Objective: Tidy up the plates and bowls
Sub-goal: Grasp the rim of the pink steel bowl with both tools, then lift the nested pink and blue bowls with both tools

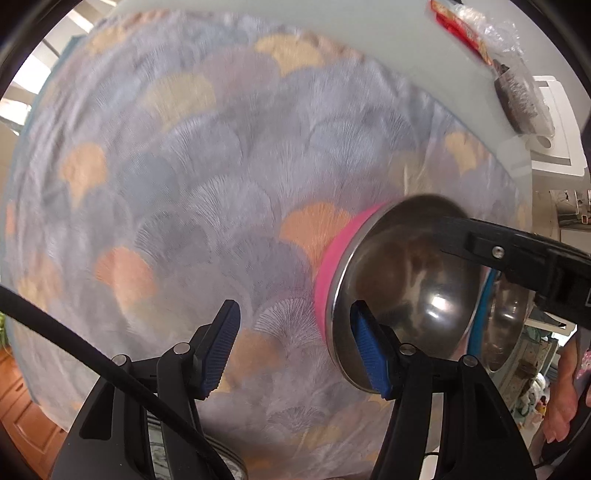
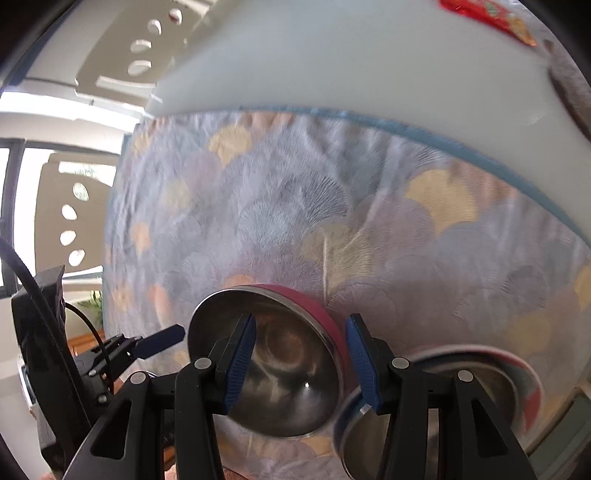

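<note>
A steel bowl with a pink outer wall (image 1: 399, 280) stands on the patterned tablecloth (image 1: 207, 192). My left gripper (image 1: 293, 314) hangs open just left of it. Only cloth lies between its blue pads, and the right pad is close to the bowl's rim. In the right wrist view my right gripper (image 2: 303, 325) is open astride the pink bowl's (image 2: 280, 354) right rim, one pad inside and one outside, neither pressing. A second steel bowl with a blue wall (image 2: 354, 439) sits right beside it, partly hidden by my fingers. One finger (image 1: 480, 236) of the right gripper reaches over the pink bowl.
Bare white table (image 2: 332, 66) lies beyond the cloth's edge. At the far right are a red packet (image 1: 461, 26) and a dark bagged item (image 1: 521, 99). A round rim with red and teal (image 2: 524, 387) shows behind the blue bowl. Perforated chair backs (image 2: 74, 221) stand at the left.
</note>
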`<action>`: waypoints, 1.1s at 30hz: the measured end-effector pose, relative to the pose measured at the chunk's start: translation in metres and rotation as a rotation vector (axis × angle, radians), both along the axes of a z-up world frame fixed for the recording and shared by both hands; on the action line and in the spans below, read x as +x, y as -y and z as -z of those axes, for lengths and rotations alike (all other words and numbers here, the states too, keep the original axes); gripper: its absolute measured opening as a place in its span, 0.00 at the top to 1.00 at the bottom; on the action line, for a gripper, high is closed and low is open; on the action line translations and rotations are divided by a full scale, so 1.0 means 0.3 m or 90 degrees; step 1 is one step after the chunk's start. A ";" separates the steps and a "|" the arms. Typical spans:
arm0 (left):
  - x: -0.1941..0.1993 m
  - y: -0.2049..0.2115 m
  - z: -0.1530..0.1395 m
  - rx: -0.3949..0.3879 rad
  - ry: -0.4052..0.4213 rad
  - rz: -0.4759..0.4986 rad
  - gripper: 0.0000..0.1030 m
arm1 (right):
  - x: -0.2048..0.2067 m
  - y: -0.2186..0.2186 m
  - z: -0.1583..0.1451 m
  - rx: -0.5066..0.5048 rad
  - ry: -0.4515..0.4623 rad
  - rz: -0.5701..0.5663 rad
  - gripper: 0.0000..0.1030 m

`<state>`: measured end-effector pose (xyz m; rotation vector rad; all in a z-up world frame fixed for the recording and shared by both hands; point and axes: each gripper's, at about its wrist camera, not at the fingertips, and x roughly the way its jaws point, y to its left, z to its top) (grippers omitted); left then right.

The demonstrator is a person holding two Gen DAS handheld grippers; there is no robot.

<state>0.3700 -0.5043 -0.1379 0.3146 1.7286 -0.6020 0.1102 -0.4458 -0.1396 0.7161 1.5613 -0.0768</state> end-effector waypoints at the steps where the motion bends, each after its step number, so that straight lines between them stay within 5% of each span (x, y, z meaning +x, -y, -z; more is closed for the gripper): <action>1: -0.006 0.002 0.017 0.000 -0.006 0.000 0.43 | 0.006 -0.009 0.022 -0.004 -0.009 -0.009 0.53; 14: -0.059 0.012 0.092 -0.014 -0.007 -0.002 0.53 | 0.042 -0.069 0.081 -0.049 -0.020 -0.062 0.53; 20: -0.042 0.032 0.087 -0.015 -0.015 0.004 0.62 | 0.024 -0.045 0.074 -0.032 0.001 -0.021 0.77; 33: -0.040 0.101 -0.002 -0.020 0.005 0.010 0.64 | -0.005 -0.024 0.061 -0.008 0.012 0.016 0.83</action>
